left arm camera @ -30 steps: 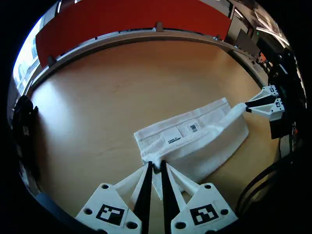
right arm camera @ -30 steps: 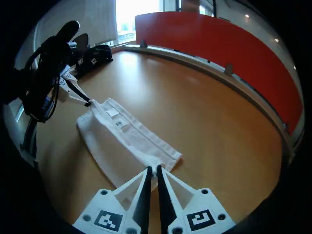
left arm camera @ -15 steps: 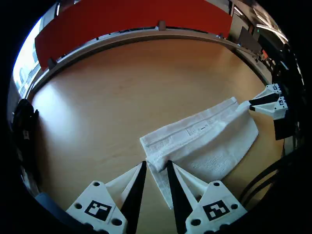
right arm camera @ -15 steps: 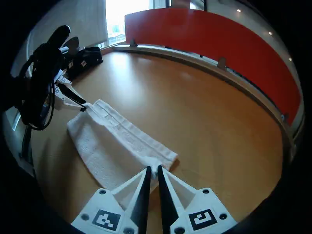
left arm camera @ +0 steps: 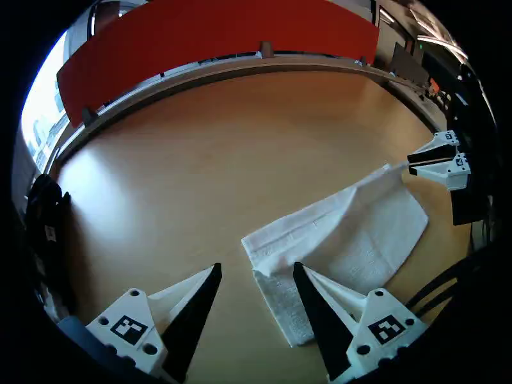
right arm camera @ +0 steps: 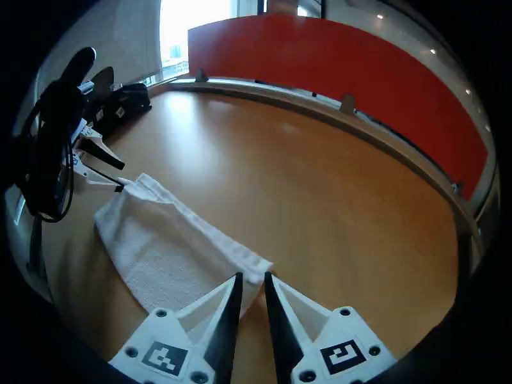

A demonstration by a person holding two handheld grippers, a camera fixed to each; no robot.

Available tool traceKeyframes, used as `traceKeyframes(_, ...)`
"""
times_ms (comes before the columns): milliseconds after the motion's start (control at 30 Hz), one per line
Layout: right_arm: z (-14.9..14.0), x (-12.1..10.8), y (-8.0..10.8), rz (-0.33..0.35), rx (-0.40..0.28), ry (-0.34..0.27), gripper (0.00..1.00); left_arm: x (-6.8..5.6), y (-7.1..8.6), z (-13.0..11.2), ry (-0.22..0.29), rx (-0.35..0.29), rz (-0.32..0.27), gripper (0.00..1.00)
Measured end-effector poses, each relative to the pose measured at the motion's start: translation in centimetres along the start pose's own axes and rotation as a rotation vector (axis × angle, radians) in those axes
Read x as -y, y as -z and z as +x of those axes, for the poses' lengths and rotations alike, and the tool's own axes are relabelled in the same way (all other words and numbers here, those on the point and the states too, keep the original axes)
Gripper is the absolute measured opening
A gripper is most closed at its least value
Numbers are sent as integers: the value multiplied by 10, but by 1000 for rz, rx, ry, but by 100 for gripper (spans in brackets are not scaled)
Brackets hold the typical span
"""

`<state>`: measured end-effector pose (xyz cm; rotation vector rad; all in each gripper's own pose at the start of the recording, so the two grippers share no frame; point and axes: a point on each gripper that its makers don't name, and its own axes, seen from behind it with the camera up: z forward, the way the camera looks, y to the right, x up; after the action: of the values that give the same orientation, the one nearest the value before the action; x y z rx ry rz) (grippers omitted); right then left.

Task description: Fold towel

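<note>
A white towel [left arm camera: 345,233] lies folded and flat on the wooden table [left arm camera: 211,147]. In the left gripper view my left gripper [left arm camera: 256,269] is wide open, its fingers standing either side of the towel's near corner without touching it. In that view my right gripper [left arm camera: 409,164] sits at the towel's far corner, jaws a little apart. In the right gripper view the towel [right arm camera: 166,246] stretches away to the left. My right gripper [right arm camera: 252,276] is open by a narrow gap, with the towel's corner just ahead of its tips. The left gripper [right arm camera: 121,178] is spread open at the far corner.
A red partition [left arm camera: 211,32] runs along the table's far edge behind a raised rim. A dark bag [right arm camera: 125,99] rests at one end of the table near the window. Black cables [right arm camera: 48,160] hang beside the left gripper.
Both grippers lowered the towel's top layer onto the table and let go. The left gripper opened wide; the right gripper parted slightly. The towel now lies flatter, its labels hidden.
</note>
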<state>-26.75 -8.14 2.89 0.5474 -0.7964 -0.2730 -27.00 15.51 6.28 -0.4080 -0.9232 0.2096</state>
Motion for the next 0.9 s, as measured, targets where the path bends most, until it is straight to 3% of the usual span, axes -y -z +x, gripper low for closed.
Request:
traceKeyframes(100, 1, 0, 1, -5, -4, -2, 64, 4, 2, 2, 1, -10, 11, 95)
traceKeyframes(167, 1, 2, 4, 2, -8, -3, 87, 6, 5, 3, 5, -19, 18, 95)
traceKeyframes(233, 1, 3, 6, 2, -10, -4, 94, 6, 7, 4, 11, -24, 18, 95)
traceKeyframes(900, -16, 23, 33, 6, -12, -3, 94, -1, 34, -10, 63, -61, 14, 95)
